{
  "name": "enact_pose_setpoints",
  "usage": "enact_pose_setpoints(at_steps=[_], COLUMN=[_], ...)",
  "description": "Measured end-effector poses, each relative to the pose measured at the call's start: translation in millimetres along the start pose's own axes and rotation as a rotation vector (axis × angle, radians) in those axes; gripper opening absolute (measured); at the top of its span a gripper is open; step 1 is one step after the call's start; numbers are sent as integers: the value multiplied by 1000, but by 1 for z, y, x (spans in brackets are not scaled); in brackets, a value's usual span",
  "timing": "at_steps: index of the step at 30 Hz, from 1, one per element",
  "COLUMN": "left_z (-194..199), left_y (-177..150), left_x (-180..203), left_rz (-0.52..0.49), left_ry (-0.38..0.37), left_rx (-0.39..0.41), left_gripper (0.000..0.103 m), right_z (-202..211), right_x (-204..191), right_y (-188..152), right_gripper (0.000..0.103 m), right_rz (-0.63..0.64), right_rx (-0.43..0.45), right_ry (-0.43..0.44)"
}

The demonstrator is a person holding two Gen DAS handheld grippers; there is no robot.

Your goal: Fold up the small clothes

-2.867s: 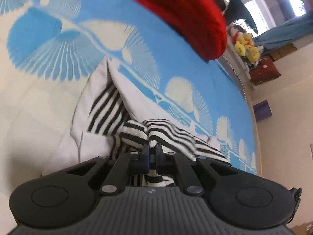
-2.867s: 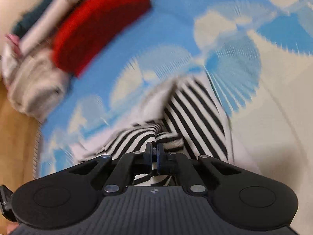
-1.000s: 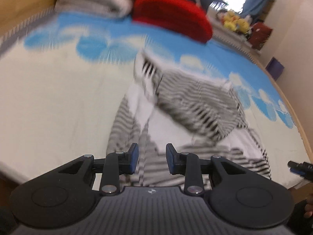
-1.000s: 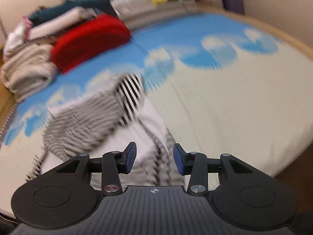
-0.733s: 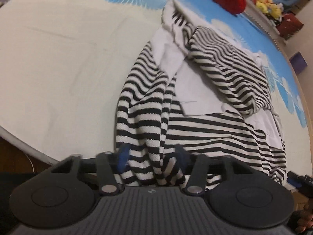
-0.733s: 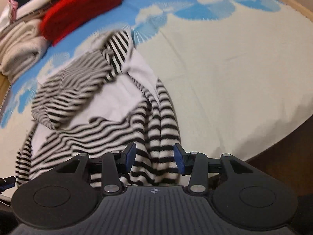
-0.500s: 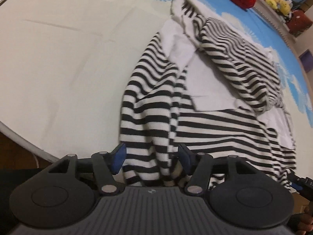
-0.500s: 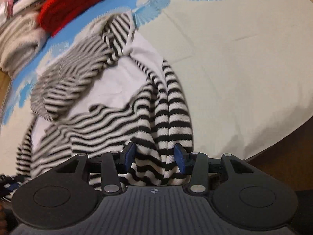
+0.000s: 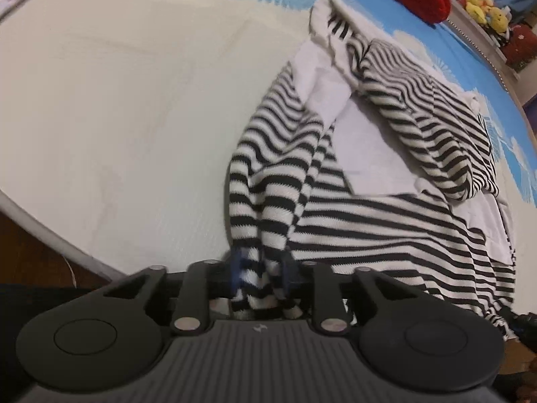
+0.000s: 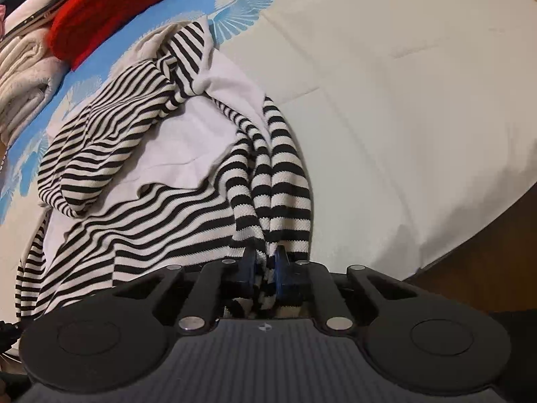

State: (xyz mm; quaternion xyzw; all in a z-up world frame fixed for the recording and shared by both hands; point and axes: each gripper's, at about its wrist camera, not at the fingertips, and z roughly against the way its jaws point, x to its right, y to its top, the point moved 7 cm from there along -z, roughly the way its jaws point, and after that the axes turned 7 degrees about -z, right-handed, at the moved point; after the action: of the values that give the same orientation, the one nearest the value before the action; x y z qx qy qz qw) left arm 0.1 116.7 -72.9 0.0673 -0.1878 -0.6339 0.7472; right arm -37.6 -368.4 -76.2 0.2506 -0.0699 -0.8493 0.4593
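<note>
Striped black-and-white knit, a small striped top (image 9: 386, 221) with a plain white lining, lies spread on a bed cover (image 9: 117, 107) of cream cloth with blue fan shapes at its far end. Its near hem sits close to the near edge of the bed, and a folded sleeve rests across the far part of the garment.

Half a second ago both pairs of tongs stood wide apart above the hem; now both have come down onto it and are closing. In the left wrist view, the left gripper (image 9: 260, 270) has a bunched fold of the near left corner of the hem between its blue pads. In the right wrist view, the right gripper (image 10: 265, 267) is narrower, pinching a thinner fold of the near right corner.

With both near corners taken, the next fold looks ready to begin: probably lifting the hem and carrying it toward the far end, over the sleeve. The grip on the left looks bulkier, so that side might slip or drag unevenly.

A red cushion (image 10: 110, 3) and stacked pale towels (image 10: 23, 77) lie at the far end.
</note>
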Motion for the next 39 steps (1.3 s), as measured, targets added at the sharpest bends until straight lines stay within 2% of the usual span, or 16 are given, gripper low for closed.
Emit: enact_pose_setpoints(at_steps=[3, 5, 8, 9, 10, 13, 17, 19, 22, 23, 25, 26, 27, 28, 34, 39], left_z=[-3, -5, -7, -7, -5, 10, 12, 0, -3, -3, -2, 0, 3, 8, 68, 130], left_y=[-2, -3, -4, -5, -4, 0, -1, -8, -9, -9, -9, -9, -8, -6, 16, 27], left_x=[-4, -4, 1, 3, 5, 7, -1, -3, -1, 1, 3, 5, 6, 8, 25, 36], left_rz=[5, 18, -14, -35, -50, -52, 9, 14, -2, -22, -31, -36, -42, -54, -141, -177], left_ry=[23, 7, 6, 13, 12, 9, -13, -11, -11, -8, -9, -19, -19, -13, -47, -132], left_rx=[-7, -18, -24, -20, -12, 53, 41, -27, -30, -27, -18, -9, 3, 25, 181, 278], left_gripper=[39, 39, 38, 26, 11, 11, 22, 32, 32, 31, 14, 11, 10, 10, 9, 9], right_z=[-4, -6, -7, -7, -6, -2, 6, 1, -4, -4, -4, -4, -3, -2, 32, 100], right_x=[2, 0, -5, -7, -8, -7, -9, -5, -5, -6, -6, -5, -5, -6, -19, -33], right_y=[-2, -5, -10, -11, -11, -9, -6, -10, -15, -15, -16, -16, -15, -15, 2, 26], right_gripper=[18, 26, 30, 31, 30, 10, 11, 21, 24, 24, 24, 23, 12, 9, 7, 7], right_rz=[2, 20, 66, 80, 85, 70, 59, 62, 87, 95, 92, 87, 84, 83, 74, 62], right_rx=[-20, -34, -38, -37, -36, -18, 1, -26, -52, -50, -48, -48, -45, -39, 64, 194], right_ry=[-13, -15, -26, -28, -28, -16, 18, -19, -40, -43, -42, -41, -36, -26, 84, 253])
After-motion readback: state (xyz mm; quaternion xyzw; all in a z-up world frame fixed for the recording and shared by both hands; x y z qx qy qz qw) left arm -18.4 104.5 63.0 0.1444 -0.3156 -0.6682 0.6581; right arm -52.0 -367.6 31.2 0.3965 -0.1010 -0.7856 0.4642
